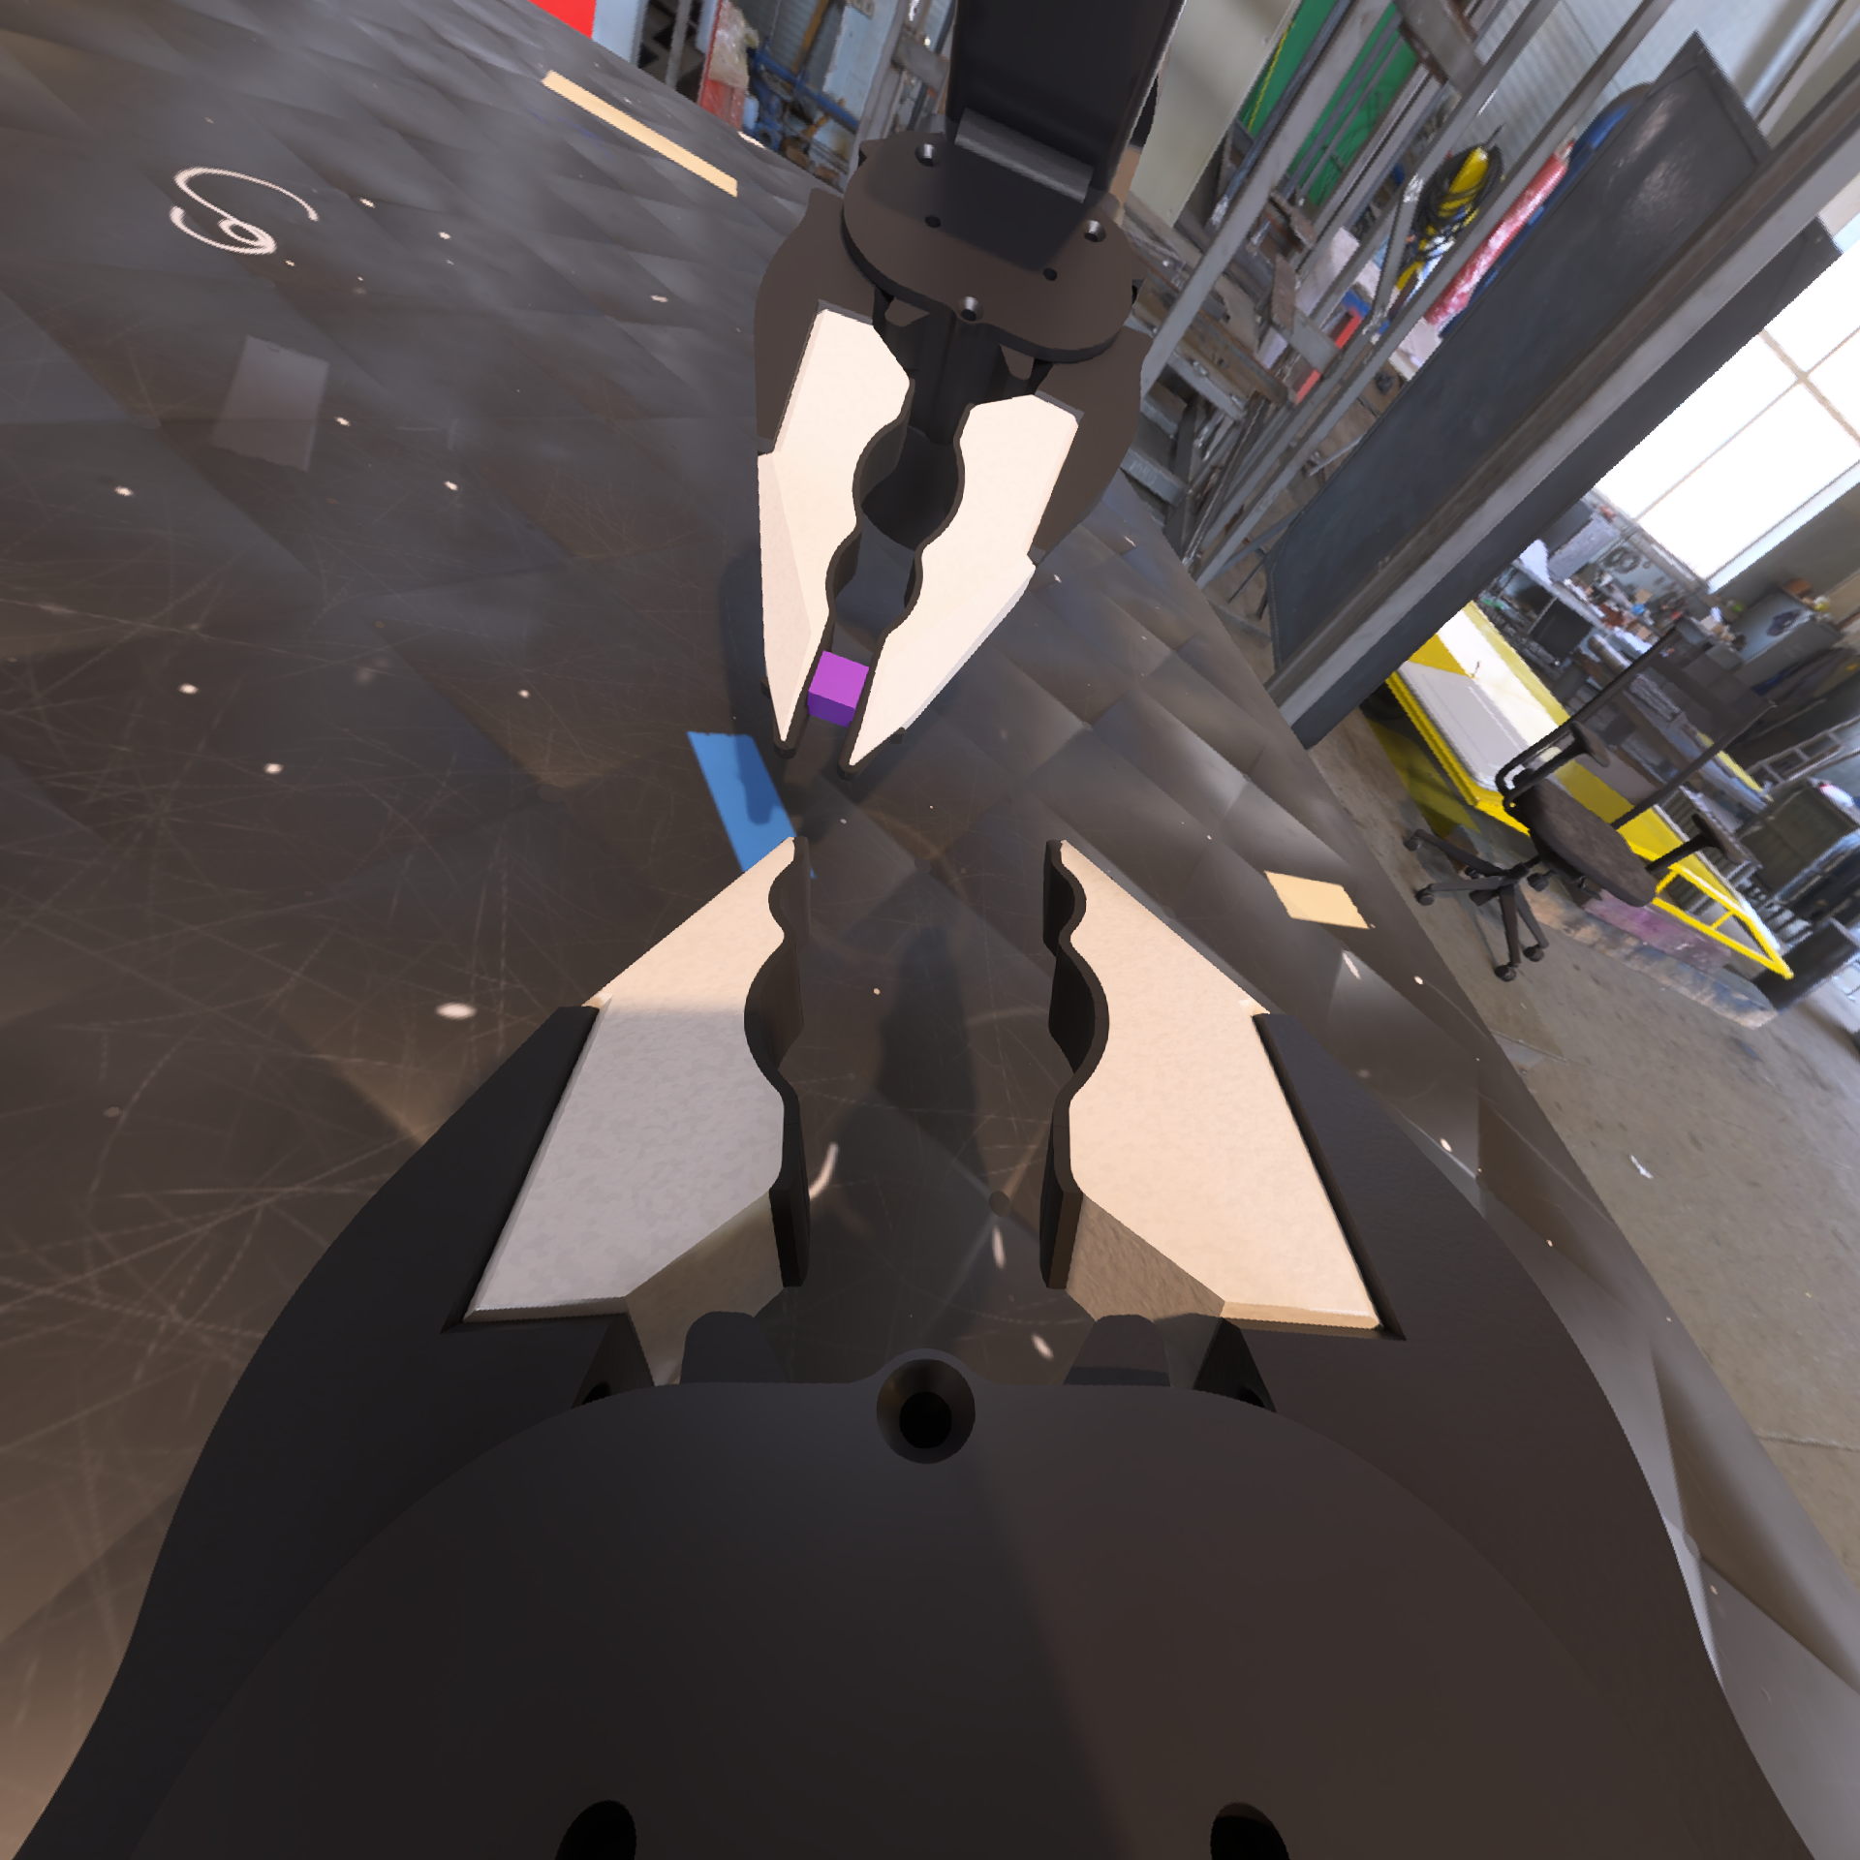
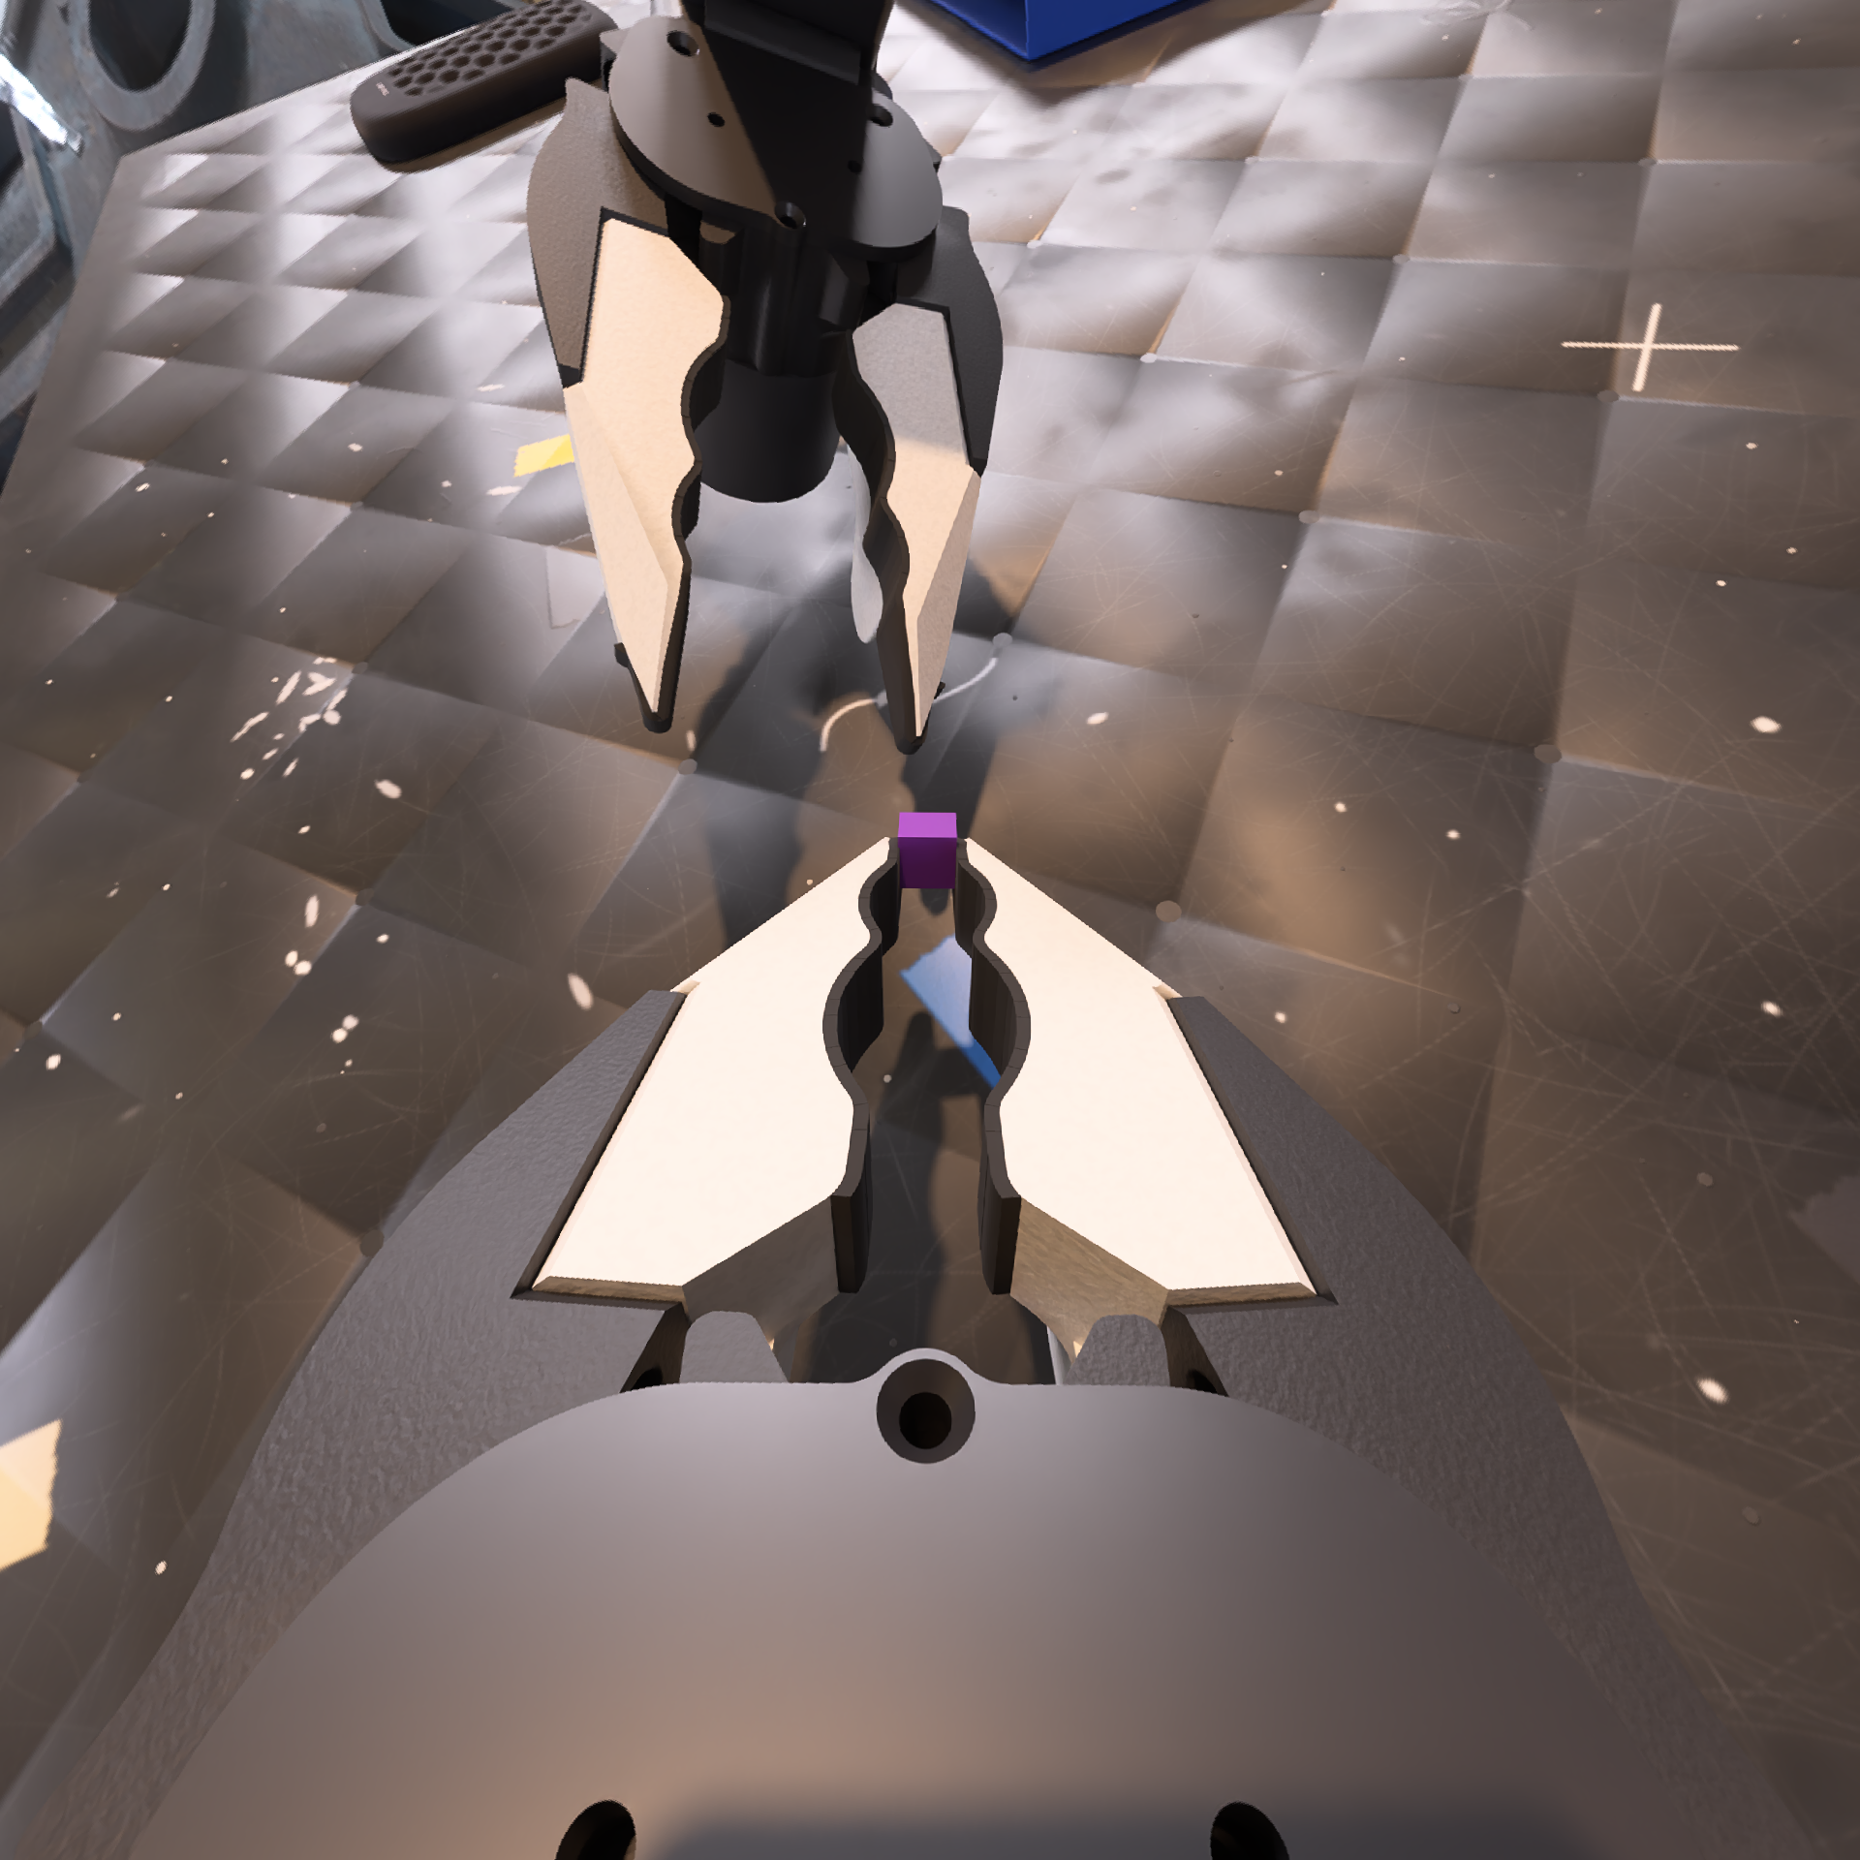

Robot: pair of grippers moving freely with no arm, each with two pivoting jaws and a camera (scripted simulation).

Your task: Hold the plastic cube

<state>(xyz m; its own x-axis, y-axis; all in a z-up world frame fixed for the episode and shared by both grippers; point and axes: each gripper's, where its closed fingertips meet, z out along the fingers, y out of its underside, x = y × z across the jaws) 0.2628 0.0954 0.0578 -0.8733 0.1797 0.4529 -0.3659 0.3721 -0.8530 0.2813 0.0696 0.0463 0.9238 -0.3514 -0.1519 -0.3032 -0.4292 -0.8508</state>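
Observation:
A small purple plastic cube [image 2: 927, 851] sits between the fingertips of my right gripper [image 2: 927, 854], which is shut on it just above the dark metal table [image 2: 1510, 906]. In the left wrist view the cube [image 1: 836, 686] shows gripped near the tips of the right gripper [image 1: 820, 757], which faces me. My left gripper [image 1: 924, 854] is open and empty, a short way from the cube. In the right wrist view the left gripper [image 2: 783, 737] hangs open beyond the cube.
A blue tape patch [image 1: 738, 795] lies on the table under the cube, also seen in the right wrist view [image 2: 951, 996]. Tan tape pieces [image 1: 1314, 899] lie nearby. A dark perforated object [image 2: 473, 75] and a blue box [image 2: 1057, 25] sit at the far edge. The table edge [image 1: 1409, 956] runs along the right.

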